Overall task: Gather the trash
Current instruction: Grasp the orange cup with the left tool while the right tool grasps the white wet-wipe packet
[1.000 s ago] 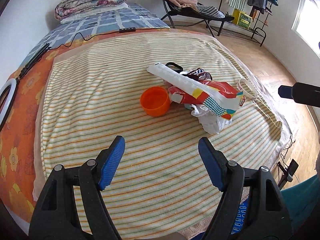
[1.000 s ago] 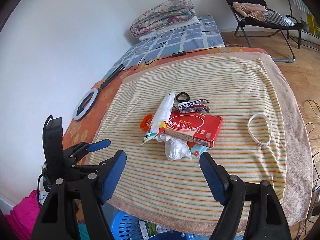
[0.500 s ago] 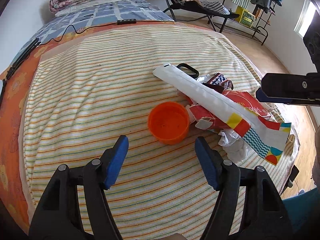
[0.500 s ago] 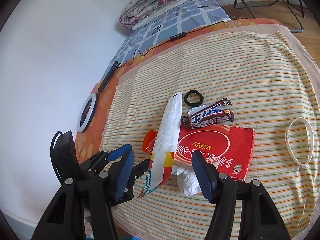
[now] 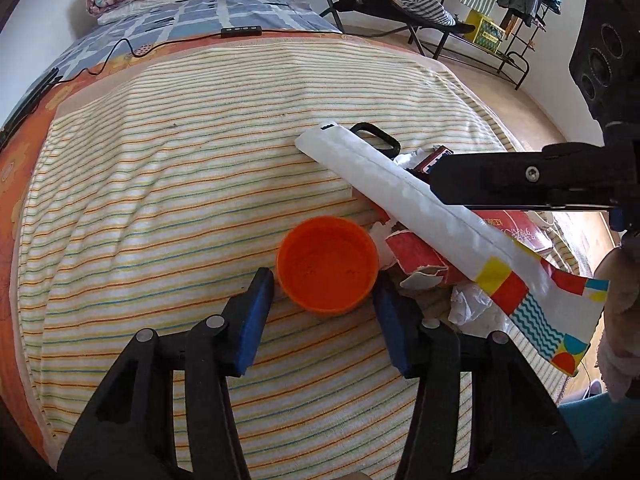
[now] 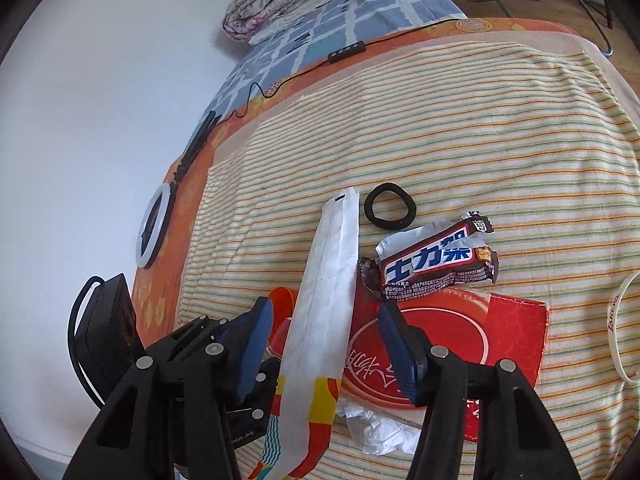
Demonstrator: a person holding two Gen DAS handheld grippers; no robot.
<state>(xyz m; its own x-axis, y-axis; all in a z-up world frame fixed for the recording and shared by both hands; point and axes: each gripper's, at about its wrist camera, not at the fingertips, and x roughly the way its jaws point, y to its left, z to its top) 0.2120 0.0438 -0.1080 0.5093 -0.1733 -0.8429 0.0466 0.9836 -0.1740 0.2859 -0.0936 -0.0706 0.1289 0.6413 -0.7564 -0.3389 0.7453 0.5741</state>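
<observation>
At the bottom centre of the left wrist view, your left gripper (image 5: 324,292) is closing its jaws around the orange cup (image 5: 327,265) on the striped bed cover (image 5: 160,200); it looks light and stiff, so pinch the rim sides. Beyond, your right gripper (image 6: 326,336) is closing astride the long white wrapper (image 6: 326,304), unpinched, thin, floppy; grip mid-length.

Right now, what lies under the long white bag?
Under the white bag I see a red box, an orange cup and crumpled tissue. Anything beneath its covered middle is hidden.
</observation>
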